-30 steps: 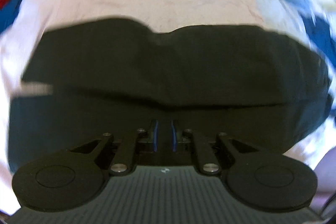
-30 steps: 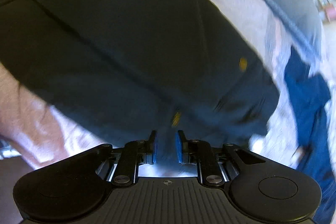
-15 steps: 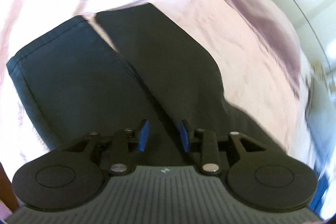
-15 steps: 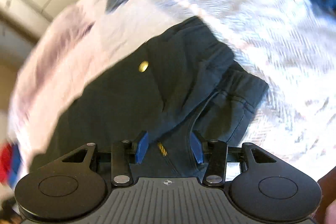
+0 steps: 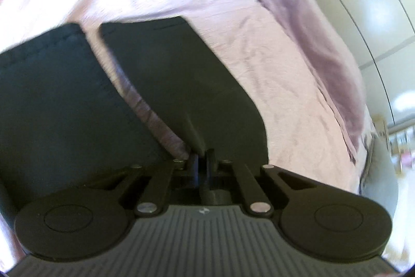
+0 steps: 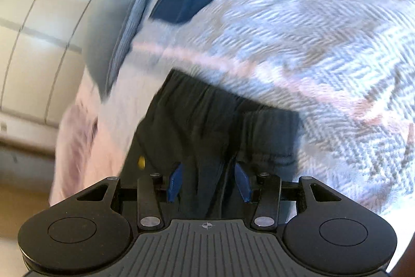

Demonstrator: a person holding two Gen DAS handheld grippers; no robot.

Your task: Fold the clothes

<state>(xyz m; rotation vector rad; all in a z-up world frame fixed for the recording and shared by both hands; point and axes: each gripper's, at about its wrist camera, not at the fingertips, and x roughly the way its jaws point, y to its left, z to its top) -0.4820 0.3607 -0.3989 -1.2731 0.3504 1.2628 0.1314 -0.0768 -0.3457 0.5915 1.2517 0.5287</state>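
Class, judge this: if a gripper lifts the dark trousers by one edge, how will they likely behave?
The trousers are probably floppy: they lie flat with soft creases on the pink sheet. They would likely drape and sag, since the waistband gathers loosely. The left gripper, jaws shut on a pinched fold, suggests thin, light cloth.

Left gripper (image 5: 202,160) pinched closed; right gripper (image 6: 208,182) spread wide apart.

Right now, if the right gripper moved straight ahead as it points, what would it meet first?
Probably the dark trousers: the open right gripper already straddles the fabric, waistband ahead. Depth is unclear.
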